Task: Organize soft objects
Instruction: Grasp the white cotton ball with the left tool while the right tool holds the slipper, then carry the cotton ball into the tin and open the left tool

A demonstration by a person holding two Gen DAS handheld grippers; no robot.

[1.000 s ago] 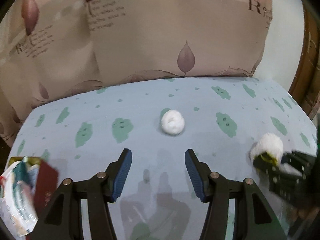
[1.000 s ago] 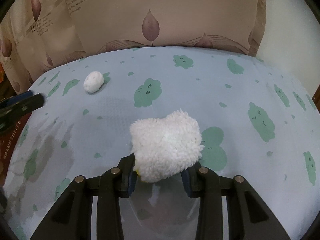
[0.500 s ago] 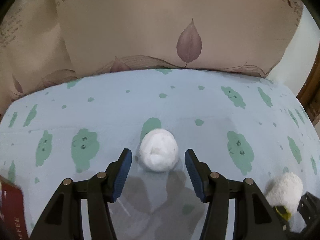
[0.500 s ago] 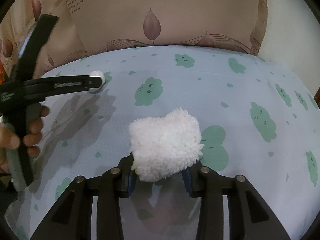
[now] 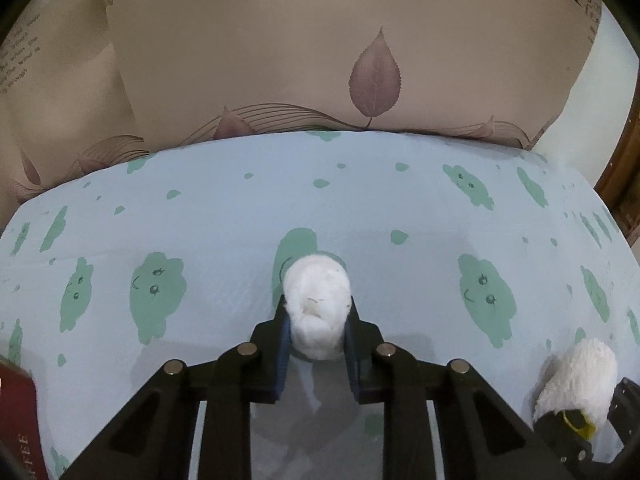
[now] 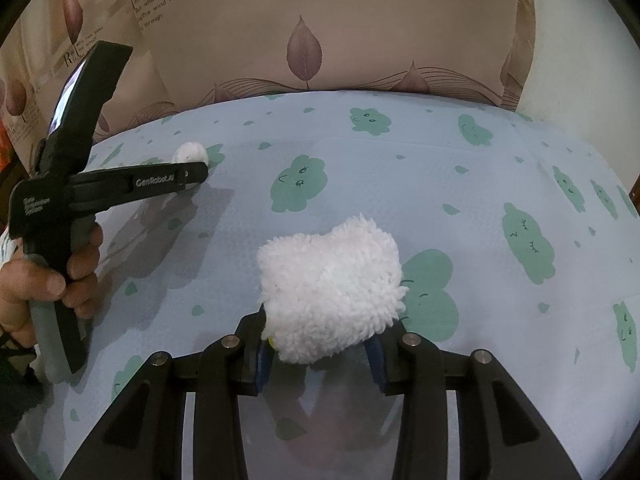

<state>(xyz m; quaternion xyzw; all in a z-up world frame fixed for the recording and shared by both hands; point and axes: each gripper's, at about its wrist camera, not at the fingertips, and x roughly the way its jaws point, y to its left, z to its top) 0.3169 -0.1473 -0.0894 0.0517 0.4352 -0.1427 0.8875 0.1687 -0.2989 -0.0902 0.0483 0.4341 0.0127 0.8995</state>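
Observation:
My left gripper is shut on a small white soft ball that rests low on the pale blue sheet. The same ball shows far left in the right wrist view, at the tip of the left gripper. My right gripper is shut on a fluffy white plush pad and holds it just above the sheet. That pad also shows at the lower right of the left wrist view.
A beige leaf-print cushion stands along the back of the sheet. A dark red book lies at the left edge. A wooden frame and white wall are at the right.
My left gripper moved forward to the small white ball and closed its jaws on it. My right gripper stayed still, holding the plush pad.

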